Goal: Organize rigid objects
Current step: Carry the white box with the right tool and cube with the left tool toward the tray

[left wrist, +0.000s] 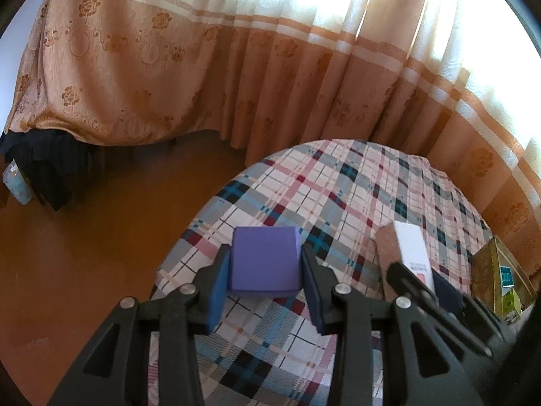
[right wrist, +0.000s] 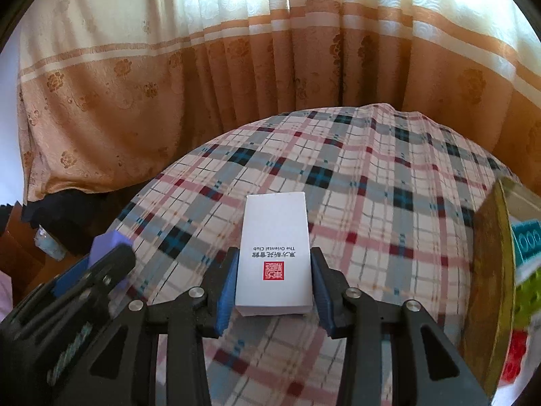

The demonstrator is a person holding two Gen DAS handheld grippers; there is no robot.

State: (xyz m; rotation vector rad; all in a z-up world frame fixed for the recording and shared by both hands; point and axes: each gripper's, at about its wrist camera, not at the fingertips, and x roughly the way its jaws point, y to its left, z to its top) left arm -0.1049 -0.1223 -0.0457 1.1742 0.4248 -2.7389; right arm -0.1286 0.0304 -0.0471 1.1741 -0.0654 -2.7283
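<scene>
A purple block (left wrist: pixel 265 258) hangs just above the plaid tablecloth (left wrist: pixel 338 176), and my left gripper (left wrist: pixel 265 250) is shut on it, both blue pads pressing its sides. A white carton (right wrist: pixel 274 230) with a red seal and the print "The Oriental Club" is clamped between the pads of my right gripper (right wrist: pixel 274 253), which is shut on it. The two grippers are side by side. The right wrist view shows the left gripper (right wrist: pixel 101 264) with the purple block (right wrist: pixel 104 242) at lower left. The left wrist view has the white carton (left wrist: pixel 410 247) at the right.
A gold-coloured box (right wrist: pixel 487 270) stands open at the table's right edge with teal, green and red items inside; it also shows in the left wrist view (left wrist: pixel 487 267). Orange curtains (left wrist: pixel 270 84) hang behind the table. The brown floor (left wrist: pixel 101 237) lies to the left.
</scene>
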